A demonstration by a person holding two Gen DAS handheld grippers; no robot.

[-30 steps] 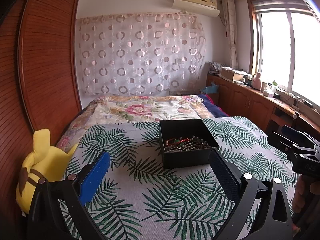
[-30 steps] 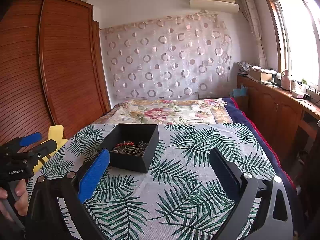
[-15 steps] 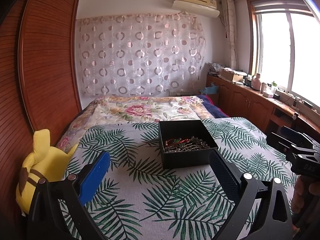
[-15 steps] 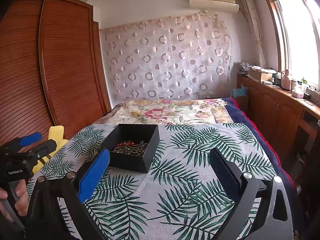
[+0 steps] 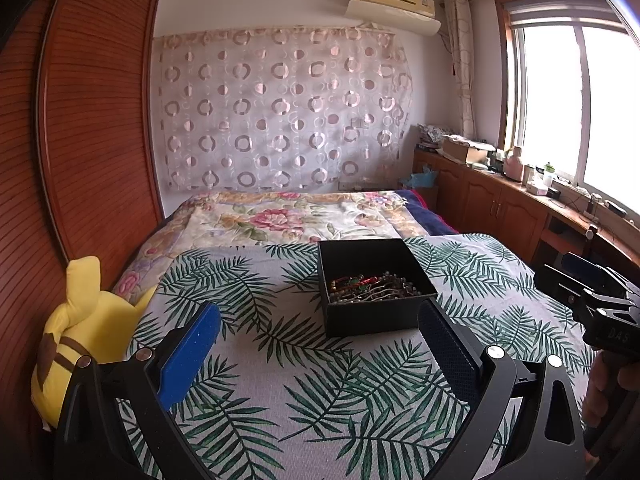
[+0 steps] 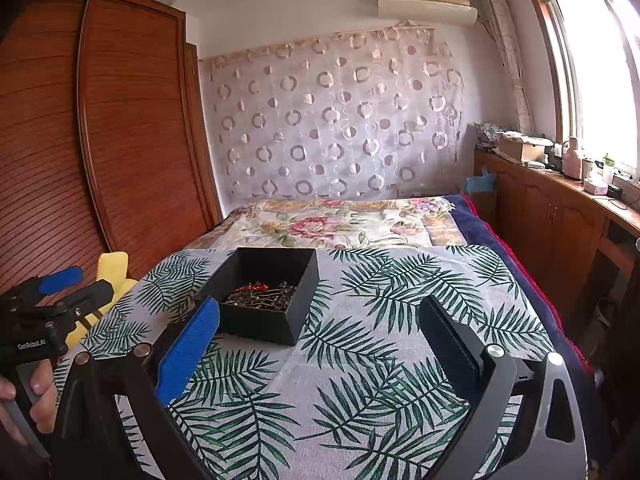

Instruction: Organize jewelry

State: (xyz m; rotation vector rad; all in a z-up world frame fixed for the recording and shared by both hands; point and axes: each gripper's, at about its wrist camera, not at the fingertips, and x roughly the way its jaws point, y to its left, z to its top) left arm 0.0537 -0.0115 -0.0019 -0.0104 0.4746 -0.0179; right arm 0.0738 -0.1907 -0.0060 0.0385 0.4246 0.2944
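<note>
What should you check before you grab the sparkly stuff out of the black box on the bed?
1. Left tool open: ok, its fingers stand wide apart with nothing between them.
2. Right tool open: ok, also wide and holding nothing.
3. Square black open-topped box upright on the palm-leaf patterned bedcover: ok.
4. Tangled pile of beaded jewelry inside the box: ok, heaped toward the near wall.
5. Single pieces easy to separate: cannot tell, strands look tangled.
6. Somewhere to sort the pieces into: not ok, no other tray or holder shows on the bedcover.
</note>
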